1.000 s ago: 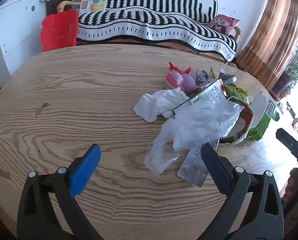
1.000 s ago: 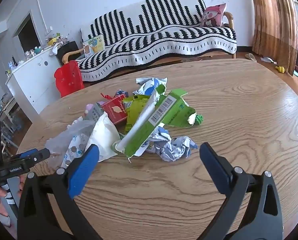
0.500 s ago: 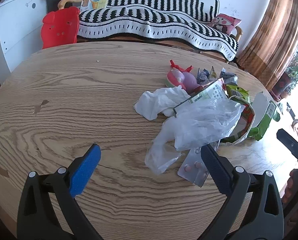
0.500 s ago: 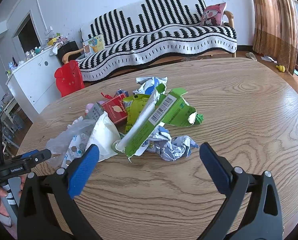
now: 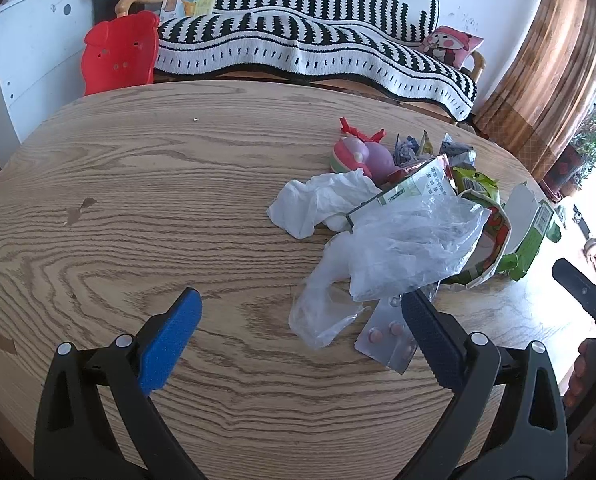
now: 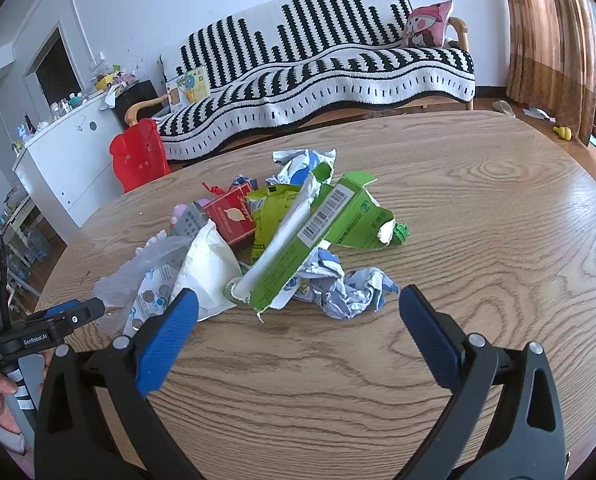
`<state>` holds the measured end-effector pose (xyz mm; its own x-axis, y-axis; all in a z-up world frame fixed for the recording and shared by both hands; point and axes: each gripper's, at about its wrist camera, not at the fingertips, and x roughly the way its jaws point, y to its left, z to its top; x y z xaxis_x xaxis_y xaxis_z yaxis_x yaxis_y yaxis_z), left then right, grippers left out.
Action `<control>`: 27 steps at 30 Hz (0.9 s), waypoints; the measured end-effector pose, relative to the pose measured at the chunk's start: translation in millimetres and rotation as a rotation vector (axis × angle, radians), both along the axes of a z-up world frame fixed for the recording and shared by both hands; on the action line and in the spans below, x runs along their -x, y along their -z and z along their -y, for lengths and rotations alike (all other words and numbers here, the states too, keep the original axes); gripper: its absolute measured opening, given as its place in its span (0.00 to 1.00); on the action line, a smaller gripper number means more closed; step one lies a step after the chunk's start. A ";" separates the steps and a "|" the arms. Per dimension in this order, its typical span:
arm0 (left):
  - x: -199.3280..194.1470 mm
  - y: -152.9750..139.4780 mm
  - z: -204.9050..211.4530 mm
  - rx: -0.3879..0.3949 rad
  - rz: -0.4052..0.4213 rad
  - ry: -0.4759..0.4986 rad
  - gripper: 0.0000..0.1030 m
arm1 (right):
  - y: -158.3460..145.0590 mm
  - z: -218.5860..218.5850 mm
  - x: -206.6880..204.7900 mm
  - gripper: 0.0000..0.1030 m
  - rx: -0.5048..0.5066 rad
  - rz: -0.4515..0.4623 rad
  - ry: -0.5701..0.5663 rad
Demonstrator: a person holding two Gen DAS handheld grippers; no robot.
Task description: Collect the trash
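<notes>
Both sets of jaws spread wide, holding nothing. Left gripper (image 5: pixel 298 320) low over the wooden table (image 5: pixel 137 200), trash pile ahead and off toward its right-hand jaw: clear plastic bag (image 5: pixel 398 256) trailing back nearly between the pads, pill blister pack (image 5: pixel 386 336) touching or just under the right-hand pad, white tissue (image 5: pixel 318 200) farther forward. Right gripper (image 6: pixel 298 320) squarely facing the pile, crumpled blue-and-white wrapper (image 6: pixel 350 288) just ahead of the gap, green carton (image 6: pixel 318 236) behind it, long axis slanting away up and to the right. Judged nearest grab: the bag's tail, for the left.
</notes>
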<state>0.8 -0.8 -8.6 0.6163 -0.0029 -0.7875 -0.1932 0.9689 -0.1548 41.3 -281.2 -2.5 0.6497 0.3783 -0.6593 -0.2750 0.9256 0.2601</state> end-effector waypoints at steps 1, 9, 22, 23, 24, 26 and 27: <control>-0.6 0.8 1.5 -0.001 0.001 -0.002 0.94 | -2.6 -1.3 -2.5 0.94 0.003 -0.001 0.001; -1.9 3.6 2.5 0.010 0.000 -0.004 0.94 | -4.0 2.3 -6.2 0.94 -0.006 0.002 -0.001; -3.4 4.0 2.5 0.164 0.052 0.049 0.94 | -3.5 -1.0 -7.3 0.94 -0.029 -0.054 -0.054; -4.6 4.1 5.1 0.158 0.055 0.068 0.94 | -4.3 -1.8 -6.8 0.94 -0.034 -0.071 -0.070; -6.0 2.9 7.3 0.170 0.065 0.077 0.94 | -6.3 -1.8 -7.0 0.94 -0.022 -0.097 -0.072; -9.2 -0.1 12.4 0.160 0.080 0.093 0.94 | -11.0 0.2 -5.0 0.94 -0.020 -0.059 -0.057; -10.9 0.6 15.0 0.140 0.080 0.099 0.94 | -15.0 3.3 -4.5 0.94 -0.036 -0.046 -0.043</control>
